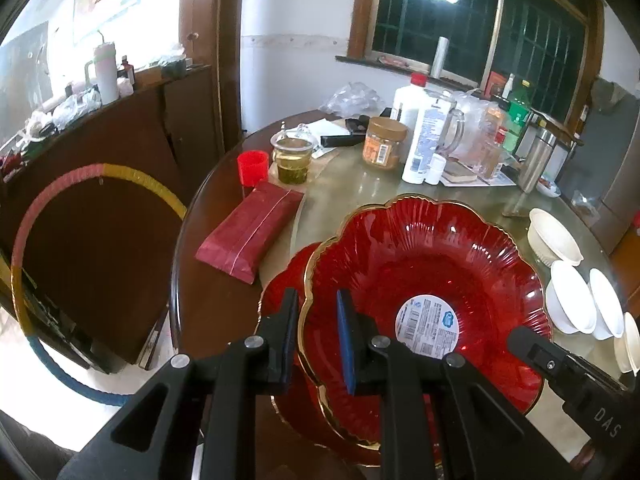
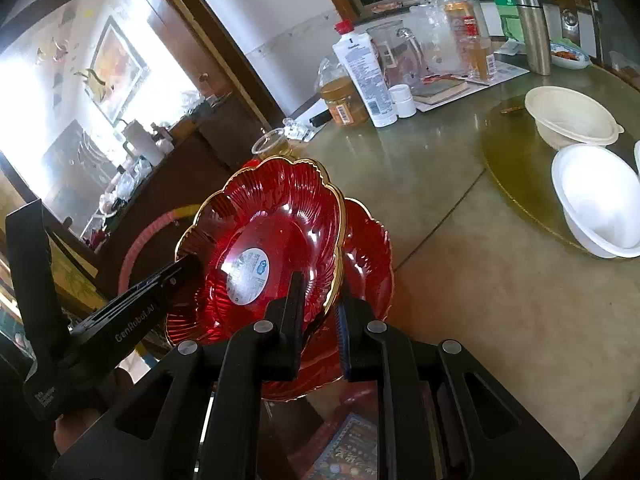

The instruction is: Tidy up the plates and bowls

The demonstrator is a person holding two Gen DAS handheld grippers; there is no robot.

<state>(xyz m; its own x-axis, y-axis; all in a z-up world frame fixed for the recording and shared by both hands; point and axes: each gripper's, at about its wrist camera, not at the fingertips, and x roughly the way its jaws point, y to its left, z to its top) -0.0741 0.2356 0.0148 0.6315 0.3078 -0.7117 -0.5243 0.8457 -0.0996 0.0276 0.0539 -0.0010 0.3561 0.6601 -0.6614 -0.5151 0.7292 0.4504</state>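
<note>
Left gripper: clenched on the rim of the upper red plate, one finger outside the rim, the blue-padded finger inside it; seen from the right wrist view as a black arm entering from the left and meeting the plate's far edge.
Right gripper: clenched on the opposite rim of the same plate, the gold edge running between its two fingers; in the left wrist view it enters from the lower right.
Upper plate: red ribbed glass, scalloped gold rim, a round white label at its centre; held at both sides by the two grippers, tilted, directly over the lower plate.
Lower plate: same red glass and gold rim, partly covered by the upper plate; whether the two plates touch cannot be told.
Table: round, dark wooden edge, greenish glass top; the plates are at its near edge.
White bowls: several near the right edge of the table, well apart from the plates; two shown in the right wrist view rest on a round yellowish turntable.
Red packet: lies flat on the table, left of the plates.
Red cup: upright, beyond the packet, beside a clear cup of yellowish liquid.
Far side of table: white bottle with red cap, brown-lidded jar, glass pitcher, steel flask, crowded together.
Hoop: pink, yellow and blue, leaning on the dark cabinet left of the table.
</note>
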